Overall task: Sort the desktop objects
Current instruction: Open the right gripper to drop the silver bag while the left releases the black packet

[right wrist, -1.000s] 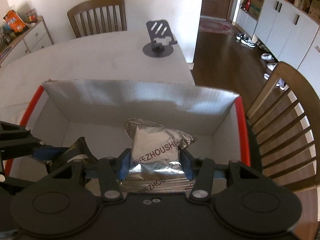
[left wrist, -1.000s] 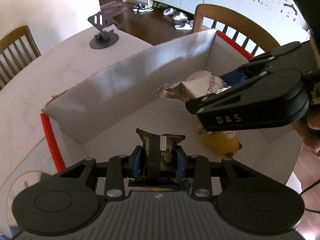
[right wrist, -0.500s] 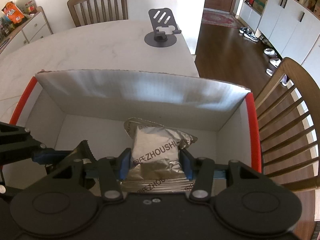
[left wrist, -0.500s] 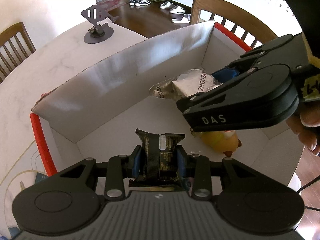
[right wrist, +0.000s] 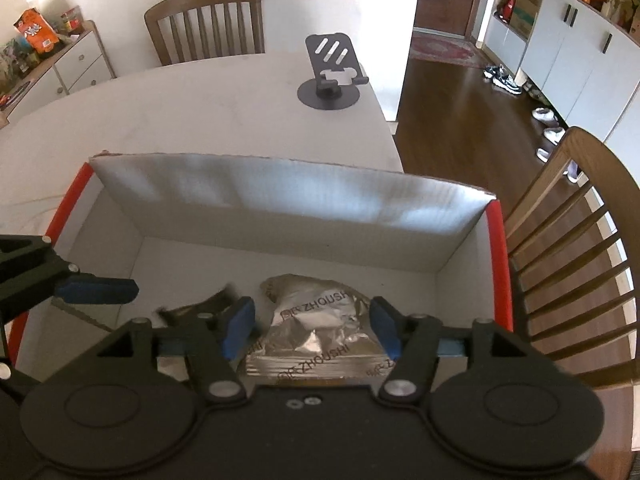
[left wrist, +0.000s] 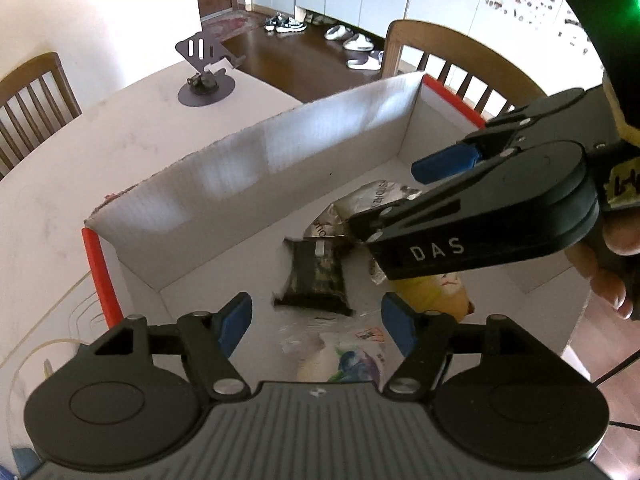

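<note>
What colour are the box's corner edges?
Red; the box's corner edges show best in the right wrist view.

A pale, marble-look table (right wrist: 200, 128) carries an open white cardboard box (right wrist: 280, 200) with red-edged ends, directly below and ahead of both claws. Beyond the box's far wall, well apart from it, a dark phone stand (right wrist: 330, 76) sits near the table's far corner.

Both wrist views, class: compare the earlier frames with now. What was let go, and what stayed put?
Both jaws have just opened. The left hand-held gripper dropped the dark packet into the white box; the right hand-held gripper released the silver pouch, now loose between its pads. Box, phone stand and table unchanged.
</note>
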Motion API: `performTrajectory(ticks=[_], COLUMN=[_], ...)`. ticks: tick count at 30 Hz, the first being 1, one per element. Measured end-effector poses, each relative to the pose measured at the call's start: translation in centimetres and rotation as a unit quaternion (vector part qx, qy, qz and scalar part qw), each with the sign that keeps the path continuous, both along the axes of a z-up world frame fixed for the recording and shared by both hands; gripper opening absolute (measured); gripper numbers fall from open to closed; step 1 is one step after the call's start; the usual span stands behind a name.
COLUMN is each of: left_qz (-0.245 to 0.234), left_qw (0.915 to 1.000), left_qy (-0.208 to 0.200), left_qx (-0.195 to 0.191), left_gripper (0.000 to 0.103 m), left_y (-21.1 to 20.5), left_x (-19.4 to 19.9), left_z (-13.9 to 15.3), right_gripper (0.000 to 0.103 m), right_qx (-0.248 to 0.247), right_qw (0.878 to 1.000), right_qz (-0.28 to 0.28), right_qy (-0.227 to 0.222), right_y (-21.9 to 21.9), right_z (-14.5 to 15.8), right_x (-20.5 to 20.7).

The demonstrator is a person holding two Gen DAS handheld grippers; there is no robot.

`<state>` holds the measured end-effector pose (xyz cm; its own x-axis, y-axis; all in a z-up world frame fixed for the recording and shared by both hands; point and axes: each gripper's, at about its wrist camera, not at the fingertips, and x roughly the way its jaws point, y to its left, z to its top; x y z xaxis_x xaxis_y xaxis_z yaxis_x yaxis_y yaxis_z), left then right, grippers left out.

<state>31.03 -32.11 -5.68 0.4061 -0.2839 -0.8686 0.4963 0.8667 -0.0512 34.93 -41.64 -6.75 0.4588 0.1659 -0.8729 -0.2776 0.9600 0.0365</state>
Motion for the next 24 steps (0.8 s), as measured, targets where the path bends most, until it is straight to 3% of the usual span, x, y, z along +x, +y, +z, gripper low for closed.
performTrajectory(ticks=[15,24], left_qz=[0.009,0.013], left_qw=[0.9992,0.9976], left_qy=[-0.023,-0.039], left_qx=[-0.033,-0.057], left_gripper=[0.071,0.071], left_y=[1.6,3.3], left_x=[-2.0,-4.0], left_z=[2.8,4.5], right_gripper=[0.064,0.07], right_qx=[0.036,0.057], right_qw=[0.999,0.997], right_qz=[-0.008,-0.014], right_qy=[-0.02,-0.046], right_y=[-1.1,-1.4], right_z=[3.6,6.1], right_x=[-2.8,-5.5])
